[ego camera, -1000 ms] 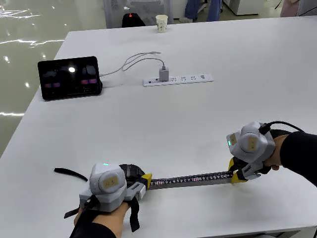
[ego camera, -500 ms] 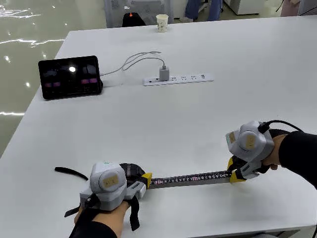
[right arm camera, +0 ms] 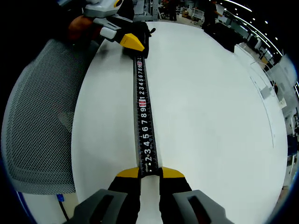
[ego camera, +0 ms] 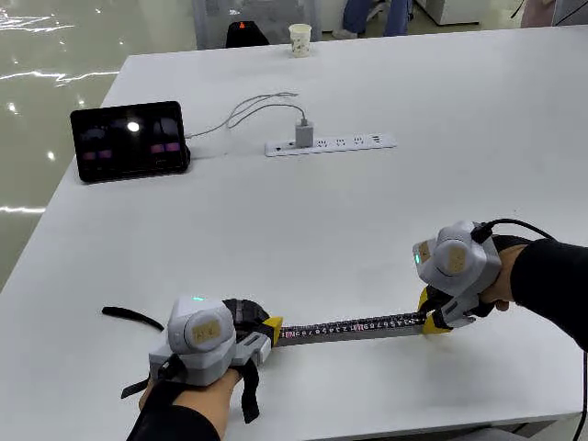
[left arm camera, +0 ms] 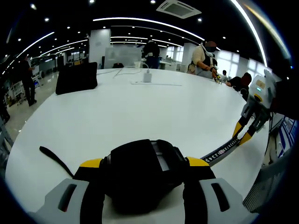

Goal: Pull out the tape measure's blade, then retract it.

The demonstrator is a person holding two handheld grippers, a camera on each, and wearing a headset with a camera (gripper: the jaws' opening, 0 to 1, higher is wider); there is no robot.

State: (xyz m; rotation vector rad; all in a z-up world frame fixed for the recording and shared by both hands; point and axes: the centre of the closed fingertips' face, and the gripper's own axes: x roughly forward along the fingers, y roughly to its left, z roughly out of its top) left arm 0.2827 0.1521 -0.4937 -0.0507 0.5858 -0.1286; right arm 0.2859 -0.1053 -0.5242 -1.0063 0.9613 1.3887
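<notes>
The black tape measure case (ego camera: 246, 315) (left arm camera: 142, 172) sits near the table's front edge, with my left gripper (ego camera: 262, 333) (left arm camera: 144, 164) shut on it. Its dark numbered blade (ego camera: 354, 326) (right arm camera: 143, 121) (left arm camera: 219, 152) runs out to the right across the white table. My right gripper (ego camera: 432, 323) (right arm camera: 149, 173) is shut on the blade's end, its yellow-tipped fingers (right arm camera: 127, 173) pinching the tip. In the right gripper view the case (right arm camera: 141, 36) lies at the far end of the blade. A black wrist strap (ego camera: 130, 318) (left arm camera: 55, 159) trails left from the case.
A black tablet (ego camera: 129, 141) stands at the back left. A white power strip (ego camera: 331, 144) with a charger and cable lies mid-table. A paper cup (ego camera: 299, 39) stands at the far edge. People stand in the background of the left gripper view.
My right gripper has moved a little to the left, towards the case, and the exposed blade is slightly shorter. The left gripper holds still on the case.
</notes>
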